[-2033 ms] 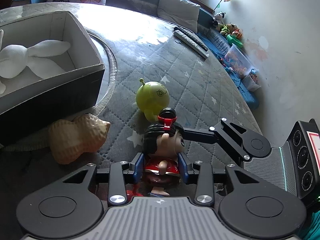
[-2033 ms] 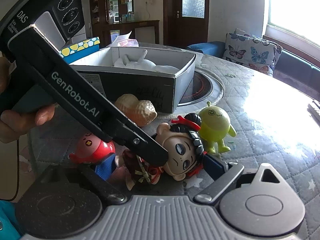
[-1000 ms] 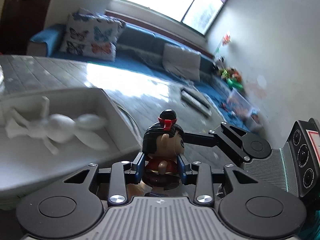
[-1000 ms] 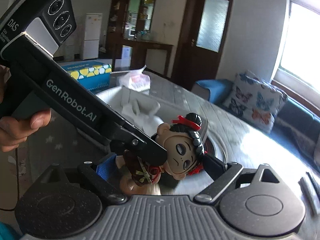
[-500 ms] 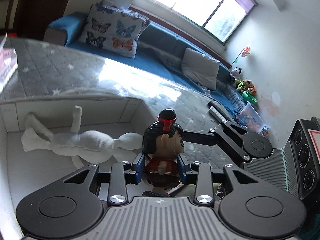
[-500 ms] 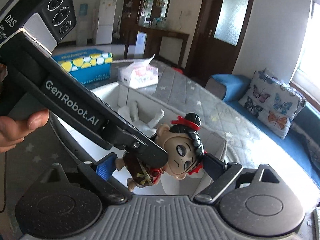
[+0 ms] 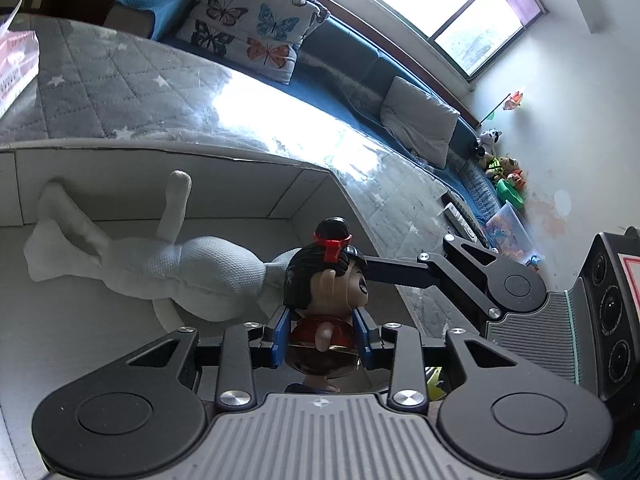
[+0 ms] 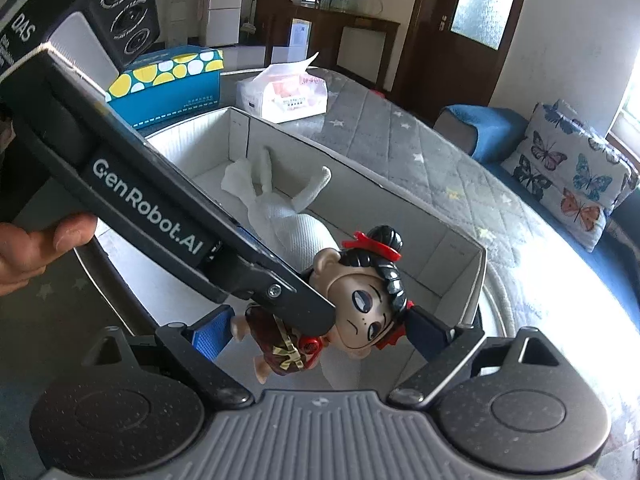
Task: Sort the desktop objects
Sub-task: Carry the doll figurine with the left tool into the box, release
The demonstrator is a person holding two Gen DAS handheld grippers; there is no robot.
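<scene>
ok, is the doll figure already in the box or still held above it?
Still held. The doll figure sits clamped at the body between the left gripper fingers, its feet hanging clear above the floor of the box, beside the white plush.

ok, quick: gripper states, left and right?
Left gripper: shut on the black-haired doll figurine, over the white box.
Right gripper: closed on the same figurine's head and body.

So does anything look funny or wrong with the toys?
Yes: the doll hangs tilted over the box, pinched by both the left gripper and the right gripper at once. The white plush toy lies sprawled inside, legs up.
</scene>
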